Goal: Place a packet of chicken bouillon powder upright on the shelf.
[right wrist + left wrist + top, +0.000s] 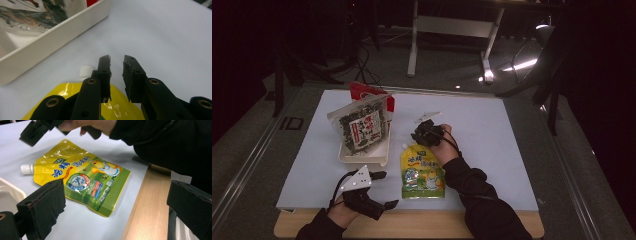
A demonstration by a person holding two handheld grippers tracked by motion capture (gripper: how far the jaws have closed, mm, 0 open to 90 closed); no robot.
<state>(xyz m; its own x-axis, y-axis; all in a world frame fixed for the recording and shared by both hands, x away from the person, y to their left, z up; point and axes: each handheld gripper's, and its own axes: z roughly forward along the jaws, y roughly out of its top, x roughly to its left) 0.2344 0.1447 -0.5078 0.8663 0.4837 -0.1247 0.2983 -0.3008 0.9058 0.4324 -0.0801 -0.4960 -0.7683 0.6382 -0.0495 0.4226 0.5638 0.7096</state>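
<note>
Yellow pouch [423,172] lies flat w/ white tray [362,157] beside it; I see right gripper [426,134] jaws slightly parted over its cap, left gripper [382,190] jaws wide apart nearby.

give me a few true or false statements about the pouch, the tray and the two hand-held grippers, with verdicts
1. The yellow spout pouch lies flat on the pale mat. True.
2. The pouch sits inside the white tray. False: it lies on the mat beside the tray.
3. The right hand-held gripper is clamped on the pouch cap. False: its jaws stand slightly apart with nothing between them, the cap off to one side.
4. The left hand-held gripper is open. True.
5. A seaweed packet rests in the tray. True.
</note>
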